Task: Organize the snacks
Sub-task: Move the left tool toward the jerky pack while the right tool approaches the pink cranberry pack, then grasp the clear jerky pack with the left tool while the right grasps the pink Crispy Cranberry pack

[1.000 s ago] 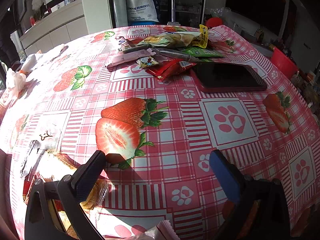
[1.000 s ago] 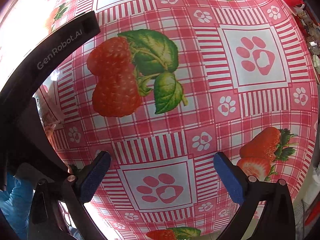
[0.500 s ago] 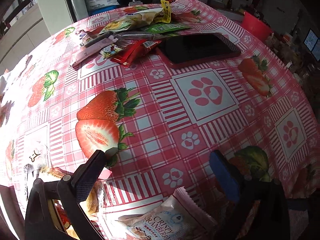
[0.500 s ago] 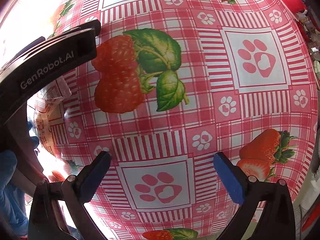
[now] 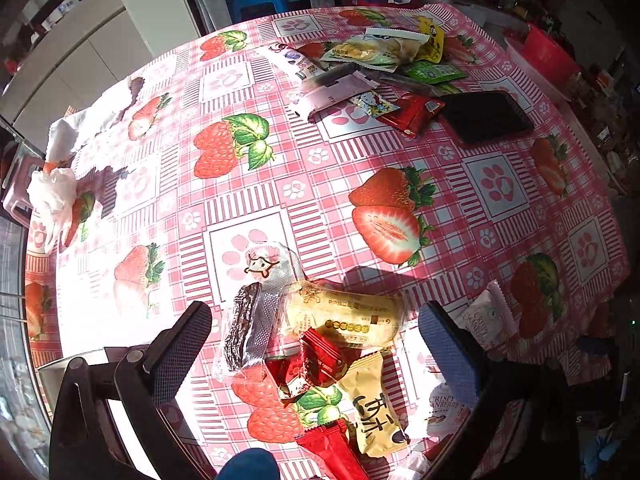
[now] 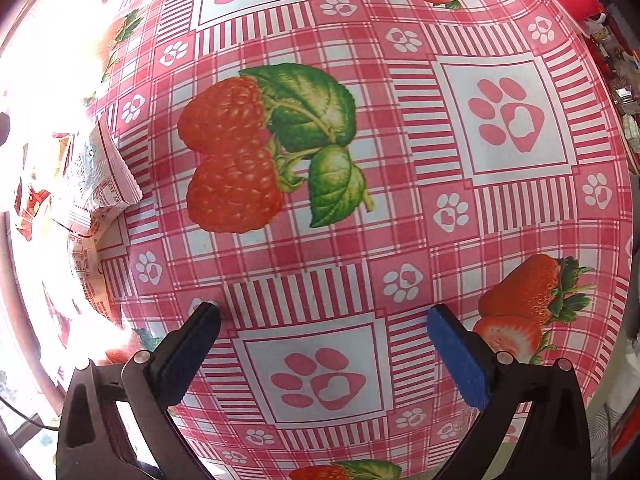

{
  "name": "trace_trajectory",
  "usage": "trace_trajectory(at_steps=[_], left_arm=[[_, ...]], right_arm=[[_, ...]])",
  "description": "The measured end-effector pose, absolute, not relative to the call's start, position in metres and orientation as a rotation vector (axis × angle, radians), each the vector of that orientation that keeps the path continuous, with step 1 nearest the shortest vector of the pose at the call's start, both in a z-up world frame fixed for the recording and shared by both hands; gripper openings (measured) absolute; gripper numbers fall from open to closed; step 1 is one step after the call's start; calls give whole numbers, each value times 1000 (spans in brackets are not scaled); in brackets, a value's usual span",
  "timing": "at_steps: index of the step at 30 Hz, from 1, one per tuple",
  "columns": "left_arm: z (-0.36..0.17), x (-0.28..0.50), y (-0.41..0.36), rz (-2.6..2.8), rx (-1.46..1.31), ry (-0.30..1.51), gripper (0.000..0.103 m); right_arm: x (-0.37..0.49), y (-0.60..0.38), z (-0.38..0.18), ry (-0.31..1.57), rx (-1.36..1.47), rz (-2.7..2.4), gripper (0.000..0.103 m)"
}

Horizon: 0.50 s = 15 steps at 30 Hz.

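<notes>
The big round table [image 5: 280, 184] wears a red and pink cloth with strawberries and paw prints, and bright sun washes out its left side. Behind it the room looks busy, with white cupboards [image 5: 80, 52], a blue stool [image 5: 260, 4] and a red tub [image 5: 548, 56] off to the right. At the far side of the table lies a pile of snacks [image 5: 380, 68] beside a dark tablet [image 5: 484, 116]. A second bunch of snacks [image 5: 320, 344] sits near the front edge, right between the spread fingers of the left tongs [image 5: 316, 340], which are wide apart and hold nothing. In that bunch are a clear pack with a dark bar [image 5: 248, 328], a yellow pack [image 5: 348, 316], small red packs [image 5: 316, 360] and a tan pack [image 5: 376, 408]. The right tongs [image 6: 324, 328] also gape with nothing in them, over bare cloth, with a white pack [image 6: 104, 176] off to their left. The packs overlap and look slippery, so I think a squeeze here could catch two at once or push one away. The ones by the edge could slide off the table
</notes>
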<state>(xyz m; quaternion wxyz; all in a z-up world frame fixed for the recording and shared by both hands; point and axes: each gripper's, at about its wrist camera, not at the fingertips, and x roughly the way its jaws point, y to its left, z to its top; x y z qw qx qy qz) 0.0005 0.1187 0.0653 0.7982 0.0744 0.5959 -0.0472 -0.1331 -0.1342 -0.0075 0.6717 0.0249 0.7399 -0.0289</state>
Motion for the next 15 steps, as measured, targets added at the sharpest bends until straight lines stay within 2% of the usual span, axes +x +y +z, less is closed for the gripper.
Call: trace_trajectory(at_steps=[4, 12, 15], left_arm=[[33, 4, 168, -84, 189, 1387, 103], [-6, 22, 177, -75, 167, 1438, 103], [-14, 23, 188, -79, 85, 1448, 103]], right_arm=[[-133, -133, -8, 1668, 55, -66, 103], [-129, -132, -10, 1703, 57, -73, 103], [-119, -132, -8, 1734, 238, -89, 103]])
